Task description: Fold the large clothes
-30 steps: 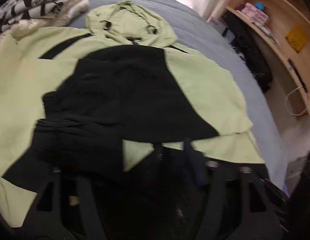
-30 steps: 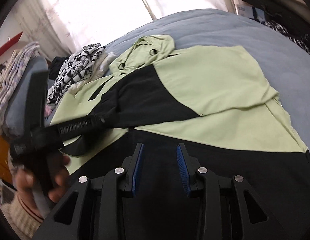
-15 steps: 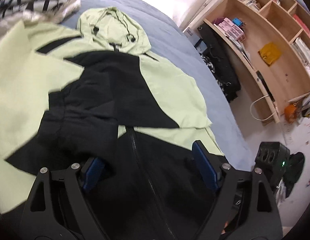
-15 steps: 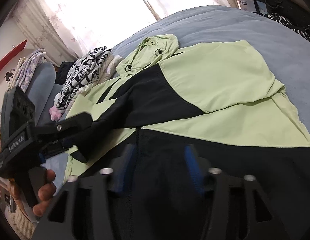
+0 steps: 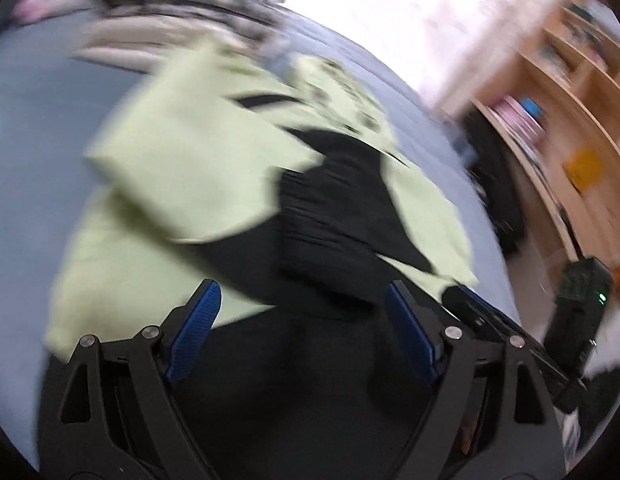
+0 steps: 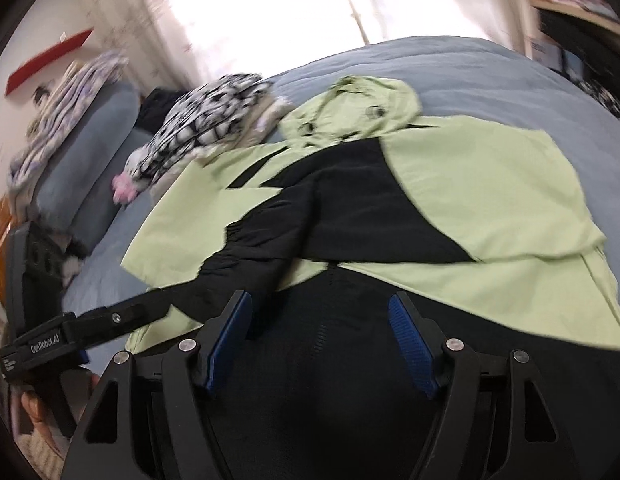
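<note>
A lime-green and black hooded jacket (image 6: 490, 200) lies flat on the blue-grey bed (image 6: 470, 68), with its hood (image 6: 370, 100) at the far end. Both sleeves are folded in, and a black sleeve (image 6: 269, 240) crosses the chest. My right gripper (image 6: 318, 296) hangs open over the black hem with nothing between its blue pads. My left gripper (image 5: 299, 286) is open too, above the hem's left part, and its view is blurred by motion. One of its fingers (image 6: 121, 316) shows at the left of the right wrist view, with a hand (image 6: 33, 412) on the handle.
A pile of black-and-white patterned clothes (image 6: 205, 120) sits by the hood at the bed's far left. A grey bolster (image 6: 81, 152) lies beyond it. Wooden shelves (image 5: 570, 120) and dark clothes (image 5: 506, 208) stand to the right of the bed.
My right gripper's jaws went from narrow to wide. My left gripper swung left along the hem, away from the black sleeve, which now lies loose on the chest.
</note>
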The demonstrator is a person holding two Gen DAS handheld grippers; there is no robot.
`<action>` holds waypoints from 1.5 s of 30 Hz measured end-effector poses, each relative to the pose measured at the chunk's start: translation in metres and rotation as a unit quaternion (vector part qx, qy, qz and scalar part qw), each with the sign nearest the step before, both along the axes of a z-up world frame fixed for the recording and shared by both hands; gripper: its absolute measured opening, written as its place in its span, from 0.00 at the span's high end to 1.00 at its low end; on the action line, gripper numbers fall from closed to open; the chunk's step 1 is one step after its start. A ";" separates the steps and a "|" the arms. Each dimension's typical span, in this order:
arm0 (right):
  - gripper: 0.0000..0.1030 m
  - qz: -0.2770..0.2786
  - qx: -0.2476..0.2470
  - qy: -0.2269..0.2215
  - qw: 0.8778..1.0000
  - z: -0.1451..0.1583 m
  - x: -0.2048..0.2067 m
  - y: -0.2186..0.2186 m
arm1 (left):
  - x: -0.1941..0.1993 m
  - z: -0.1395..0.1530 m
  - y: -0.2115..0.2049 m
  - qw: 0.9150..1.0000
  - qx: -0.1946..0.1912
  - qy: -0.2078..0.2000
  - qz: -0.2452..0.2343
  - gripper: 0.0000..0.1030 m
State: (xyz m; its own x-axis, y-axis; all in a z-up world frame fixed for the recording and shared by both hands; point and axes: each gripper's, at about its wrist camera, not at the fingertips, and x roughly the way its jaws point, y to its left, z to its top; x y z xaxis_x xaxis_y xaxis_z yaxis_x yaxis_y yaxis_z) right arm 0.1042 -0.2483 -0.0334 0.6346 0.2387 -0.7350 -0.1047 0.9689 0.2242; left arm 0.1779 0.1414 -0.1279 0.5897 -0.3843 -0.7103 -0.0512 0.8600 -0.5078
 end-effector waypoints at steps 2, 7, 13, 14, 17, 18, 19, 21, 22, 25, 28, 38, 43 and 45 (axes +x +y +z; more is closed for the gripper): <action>0.30 0.043 -0.023 0.006 0.999 0.000 0.010 0.028 | -0.007 0.000 0.016 0.999 0.014 0.005 0.029 0.21; 0.30 0.128 -0.096 0.023 0.987 -0.013 0.029 0.089 | -0.023 -0.001 0.045 0.993 0.093 0.003 0.069 0.21; 0.30 0.150 -0.193 0.044 0.969 -0.048 0.052 0.132 | -0.029 -0.013 0.054 0.992 0.096 0.010 0.078 0.21; 0.30 0.143 -0.214 0.044 0.965 -0.053 0.056 0.134 | -0.030 -0.014 0.056 0.992 0.095 0.011 0.078 0.21; 0.87 0.153 -0.242 0.055 0.957 -0.060 0.069 0.141 | -0.032 -0.015 0.056 0.992 0.099 0.008 0.080 0.21; 0.91 0.147 -0.260 0.053 0.953 -0.057 0.073 0.143 | -0.033 -0.015 0.057 0.992 0.098 0.007 0.081 0.21; 0.92 0.144 -0.259 0.033 0.954 -0.044 0.076 0.143 | -0.033 -0.015 0.057 0.992 0.097 0.006 0.081 0.21; 0.92 0.126 -0.237 -0.029 0.963 -0.007 0.077 0.134 | -0.033 -0.014 0.058 0.992 0.096 0.000 0.084 0.21; 0.92 0.102 -0.213 -0.068 0.969 0.019 0.074 0.121 | -0.034 -0.013 0.058 0.992 0.098 -0.004 0.085 0.21; 0.92 -0.001 -0.141 -0.140 0.980 0.068 0.066 0.065 | -0.035 -0.013 0.056 0.991 0.107 -0.010 0.086 0.21; 0.83 -0.105 -0.122 -0.116 0.980 0.055 0.068 0.005 | -0.033 -0.020 0.052 0.991 0.110 -0.002 0.077 0.21; 0.33 -0.159 0.011 0.101 0.982 -0.061 0.057 -0.105 | 0.008 -0.004 0.052 0.995 0.094 -0.001 0.025 0.21; 0.30 -0.166 0.037 0.088 0.982 -0.056 0.086 -0.132 | 0.084 0.002 0.064 0.989 0.145 -0.004 0.009 0.21; 0.30 -0.164 0.050 0.079 0.982 -0.051 0.093 -0.141 | 0.123 -0.008 0.074 0.989 0.148 0.019 0.008 0.21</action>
